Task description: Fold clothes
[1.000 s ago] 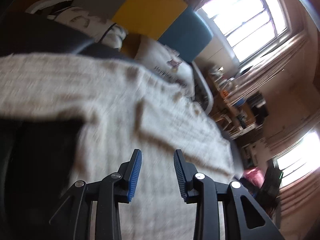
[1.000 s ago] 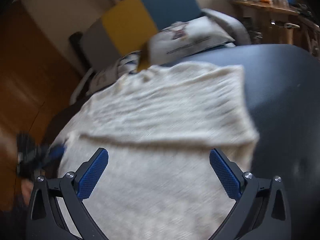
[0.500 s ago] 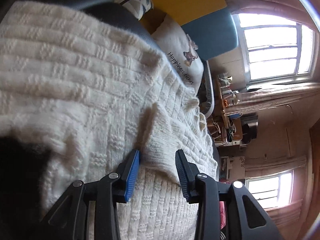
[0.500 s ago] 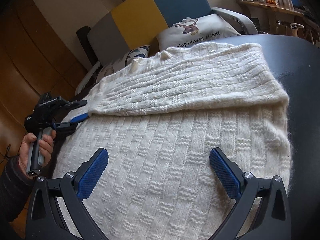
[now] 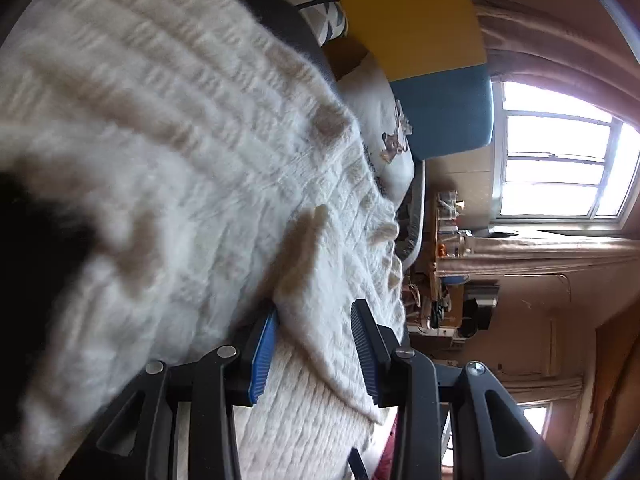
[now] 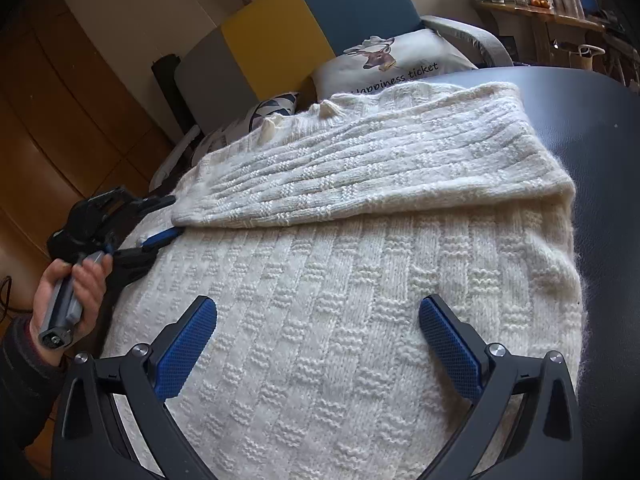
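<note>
We are viewing a cream knitted sweater lying spread over a dark desk, with its upper portion already folded across the body so that a doubled band is running from the left edge to the right edge. In the right wrist view, the left gripper is sitting at the left corner of that folded band, held by a hand in a dark sleeve. In the left wrist view, the left gripper is standing at a middling width, and the corner of the folded layer is lying between its blue pads; we cannot tell whether the pads are pressing on it. The right gripper is hovering over the near part of the sweater with its jaws spread wide and gripping nothing. Behind the desk, a printed cushion is resting against a yellow and blue sofa back.
</note>
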The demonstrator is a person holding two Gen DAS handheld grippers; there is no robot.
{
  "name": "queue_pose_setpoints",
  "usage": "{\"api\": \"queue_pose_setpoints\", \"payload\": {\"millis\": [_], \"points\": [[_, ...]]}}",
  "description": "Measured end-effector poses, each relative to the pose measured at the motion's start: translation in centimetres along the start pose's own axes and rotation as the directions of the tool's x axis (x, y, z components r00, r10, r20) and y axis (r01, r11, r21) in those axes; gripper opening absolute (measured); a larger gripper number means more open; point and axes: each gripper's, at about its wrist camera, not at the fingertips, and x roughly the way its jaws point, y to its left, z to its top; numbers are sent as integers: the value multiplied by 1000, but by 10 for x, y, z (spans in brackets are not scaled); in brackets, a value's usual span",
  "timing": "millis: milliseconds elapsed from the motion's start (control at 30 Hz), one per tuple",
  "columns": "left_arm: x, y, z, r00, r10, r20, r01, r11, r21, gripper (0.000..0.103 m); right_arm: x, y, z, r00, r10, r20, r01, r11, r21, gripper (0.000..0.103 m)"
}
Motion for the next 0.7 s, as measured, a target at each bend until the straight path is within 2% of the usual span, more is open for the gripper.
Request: {"api": "queue_pose_setpoints", "payload": {"millis": [67, 100, 133, 233, 267, 367, 467, 567, 700], "points": [[2, -11, 1, 999, -3, 47, 0, 998, 60, 31, 0, -2, -1, 1000, 7, 2, -7, 1000, 5, 103], [1, -18, 1, 998, 4, 63, -11, 995, 104, 21, -1, -3, -1, 1000, 12, 4, -12, 1000, 8, 103], [1, -24, 1, 997, 10, 80, -22, 989, 148, 18, -1, -3, -1, 1000, 16, 5, -16, 1000, 11, 103], [-1, -48, -3, 989, 52, 138, -92, 951, 297, 11, -1, -4, -1, 1000, 21, 10, -22, 1000, 16, 103], [-4, -55, -4, 988, 48, 148, -96, 938, 334, 11, -2, -4, -2, 1000, 23, 12, -23, 1000, 17, 103], [-16, -73, -11, 988, 0, 156, -67, 904, 422, 11, -7, -10, -2, 998, 50, 32, -52, 997, 49, 103], [-21, -99, -18, 991, -41, 126, -29, 862, 506, 11, -21, -25, -1, 992, 93, 81, -102, 987, 122, 103], [-18, -122, -19, 992, -93, 81, 37, 852, 522, 11, -39, -47, 2, 977, 132, 169, -167, 961, 219, 103], [-22, -144, -20, 982, -185, 23, 148, 849, 508, 11, -53, -70, 11, 953, 158, 257, -235, 924, 303, 103]]}}
